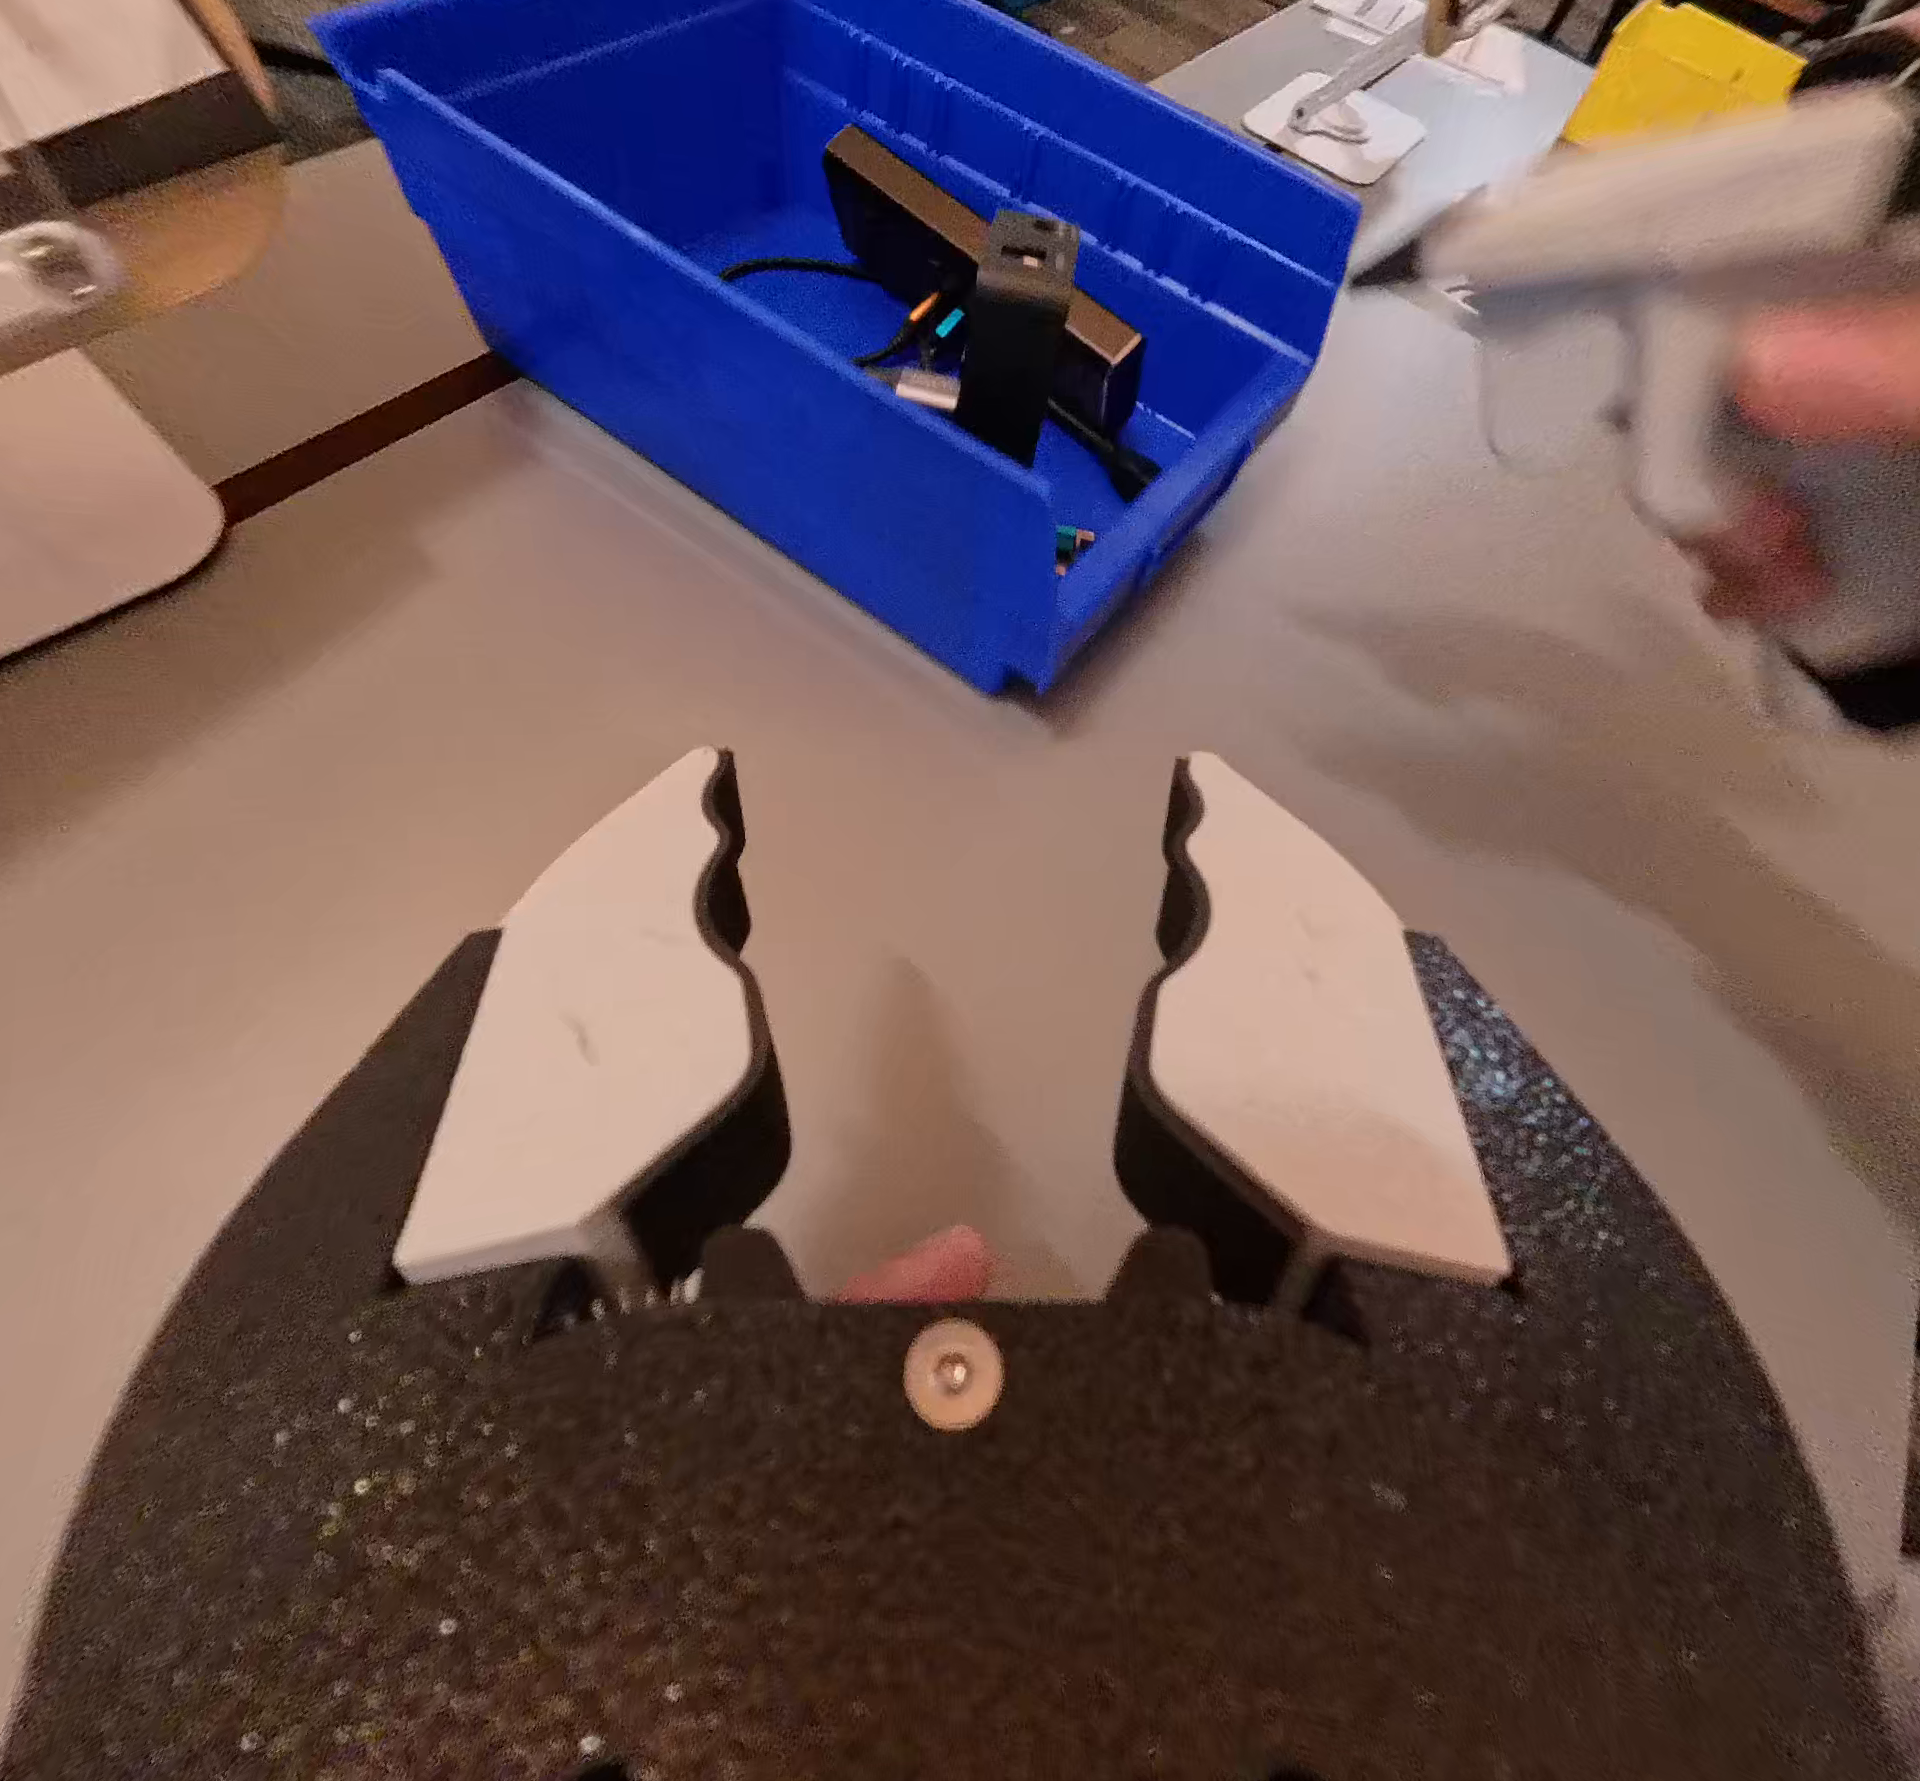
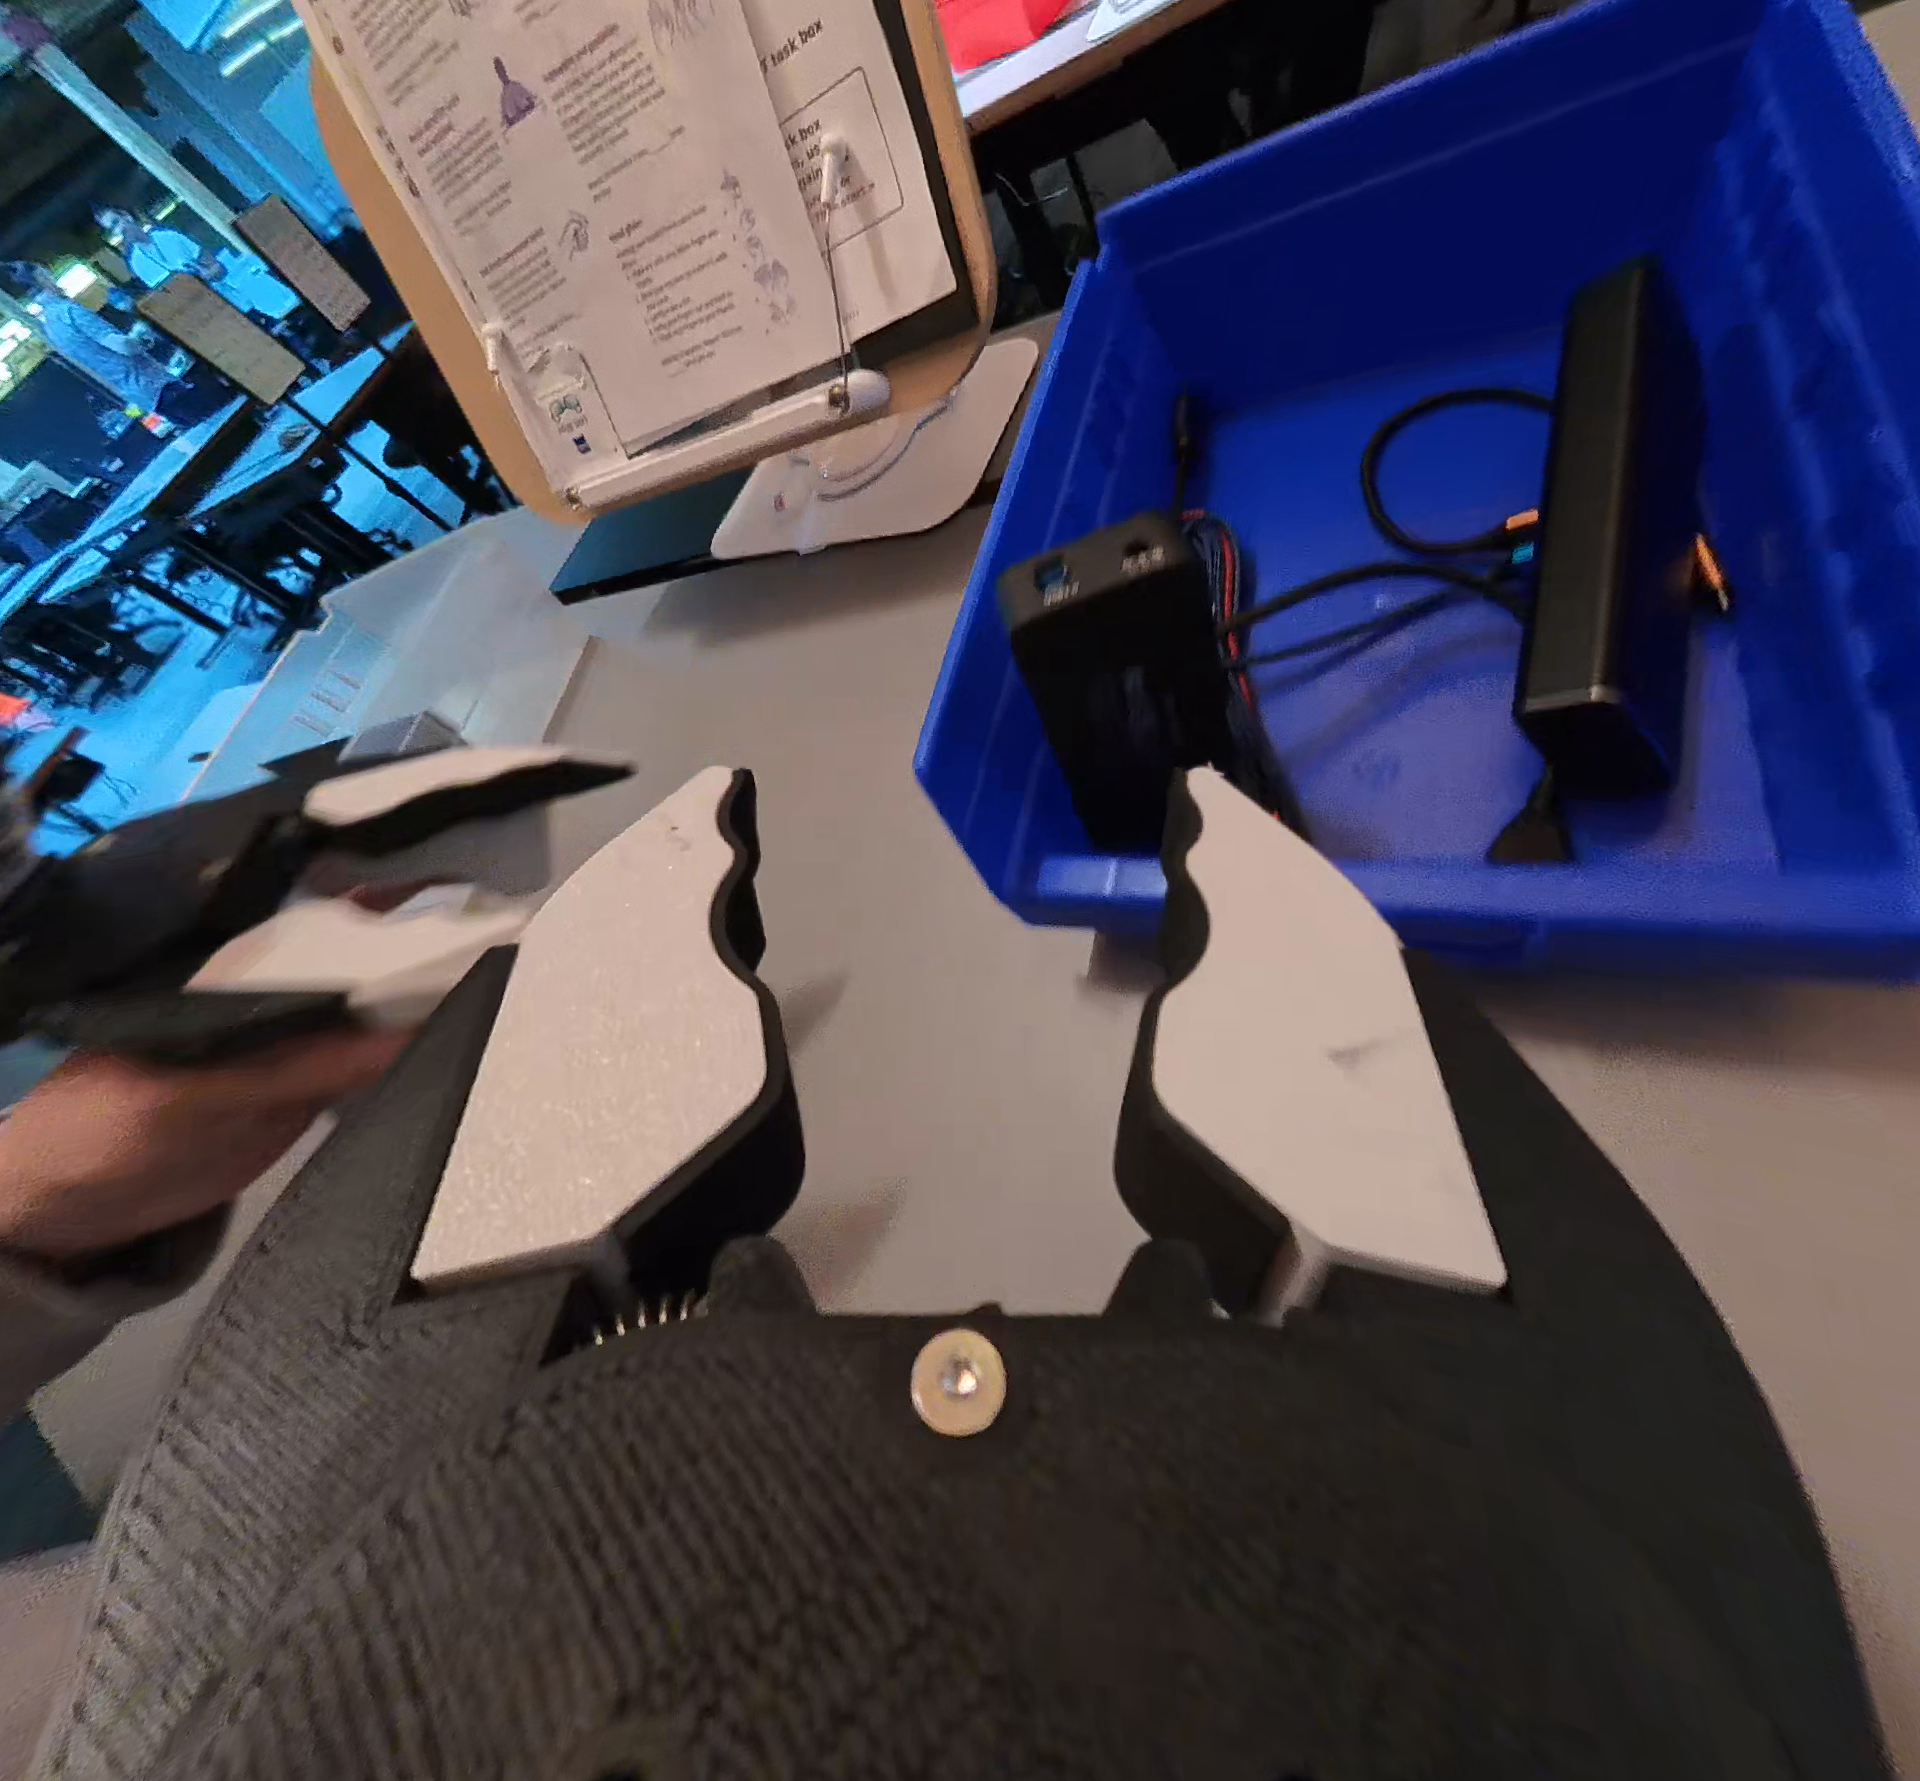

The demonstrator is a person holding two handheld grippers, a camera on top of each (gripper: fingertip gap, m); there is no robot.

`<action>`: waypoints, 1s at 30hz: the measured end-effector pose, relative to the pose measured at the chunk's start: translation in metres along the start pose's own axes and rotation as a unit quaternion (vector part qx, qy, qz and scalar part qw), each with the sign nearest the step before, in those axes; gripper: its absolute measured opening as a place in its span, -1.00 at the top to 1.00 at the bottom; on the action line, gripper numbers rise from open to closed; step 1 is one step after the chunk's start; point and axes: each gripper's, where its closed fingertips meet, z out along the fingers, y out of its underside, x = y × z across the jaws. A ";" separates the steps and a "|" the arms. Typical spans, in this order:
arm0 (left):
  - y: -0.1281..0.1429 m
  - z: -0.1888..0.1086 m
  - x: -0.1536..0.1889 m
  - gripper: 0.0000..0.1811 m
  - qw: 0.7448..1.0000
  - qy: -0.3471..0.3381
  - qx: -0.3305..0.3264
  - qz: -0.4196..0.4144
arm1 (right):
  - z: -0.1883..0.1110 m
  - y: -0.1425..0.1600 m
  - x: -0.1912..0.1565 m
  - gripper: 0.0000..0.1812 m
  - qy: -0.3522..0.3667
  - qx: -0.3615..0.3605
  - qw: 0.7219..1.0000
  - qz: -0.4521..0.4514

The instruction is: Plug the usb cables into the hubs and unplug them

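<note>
In the lower half of the left wrist view the left gripper [image 1: 956, 775] hangs over bare grey table [image 1: 623, 744], its fingers spread and empty. The right gripper [image 2: 961, 796] sits likewise in the lower half of its own view, spread and holding nothing, just short of the blue bin [image 2: 1039, 692].

Both hubs lie inside that bin, upper centre of the left view: a short black hub [image 1: 1013, 329] propped on end against a long black hub [image 1: 977, 245], with black usb cables [image 1: 800, 271] loose on the bin floor.

The step looks like the first reach. It would go best entering over the low front wall, taking a cable by its plug body, and steadying a hub with the other gripper.
</note>
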 end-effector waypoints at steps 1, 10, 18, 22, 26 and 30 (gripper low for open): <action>-0.006 0.017 0.003 0.14 1.000 -0.008 -0.008 -0.004 | -0.008 0.007 -0.004 0.18 0.000 0.003 1.000 0.005; -0.018 0.122 -0.007 0.41 0.990 -0.107 -0.084 0.024 | -0.068 0.076 -0.012 0.25 0.027 -0.002 0.999 0.030; -0.005 0.099 -0.040 0.70 0.988 -0.116 -0.072 0.068 | -0.091 0.084 -0.014 0.36 0.015 0.035 0.997 0.072; 0.022 0.047 -0.051 0.77 0.990 -0.102 -0.063 0.080 | -0.087 0.061 -0.034 0.33 0.004 0.036 0.999 0.027; 0.058 -0.020 -0.062 0.84 0.991 -0.105 -0.032 0.083 | -0.053 0.045 -0.085 0.29 -0.032 -0.009 0.998 -0.060; 0.095 -0.091 -0.072 0.94 0.989 -0.141 -0.006 0.051 | 0.004 0.028 -0.163 -0.03 -0.090 -0.026 0.989 -0.112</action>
